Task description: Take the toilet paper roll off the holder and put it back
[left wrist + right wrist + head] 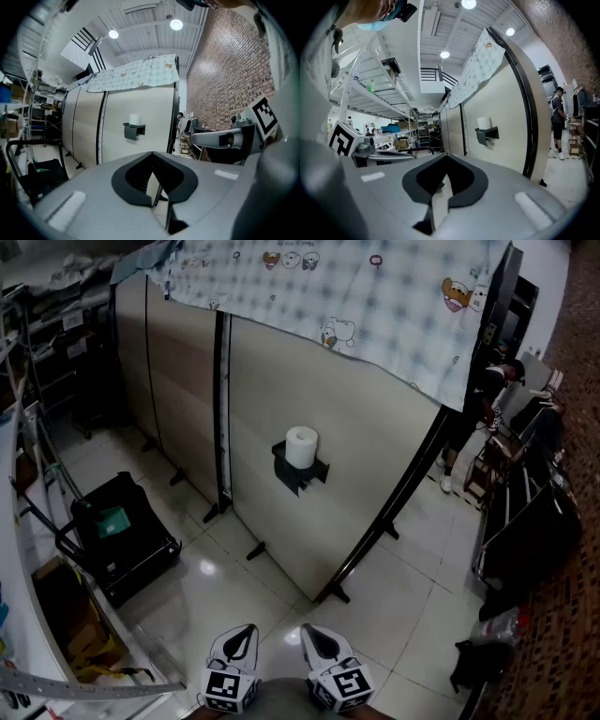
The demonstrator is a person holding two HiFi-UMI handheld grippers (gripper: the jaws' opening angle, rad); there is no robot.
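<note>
A white toilet paper roll (pixel 302 446) stands upright on a dark holder (pixel 299 472) fixed to a beige partition panel (pixel 356 456). The same roll (pixel 134 119) and holder (pixel 132 131) show far ahead in the left gripper view, and the roll (pixel 483 123) on its holder (pixel 487 135) in the right gripper view. My left gripper (pixel 240 635) and right gripper (pixel 316 637) sit side by side at the bottom edge, well short of the panel. Both are shut with nothing between the jaws.
A black cart (pixel 122 535) stands on the tiled floor at left, with shelving (pixel 37 352) behind it. A patterned cloth (pixel 356 296) hangs over the panel's top. A person (pixel 473 418) stands at right near dark furniture (pixel 525 521). The panel's feet (pixel 333 594) jut onto the floor.
</note>
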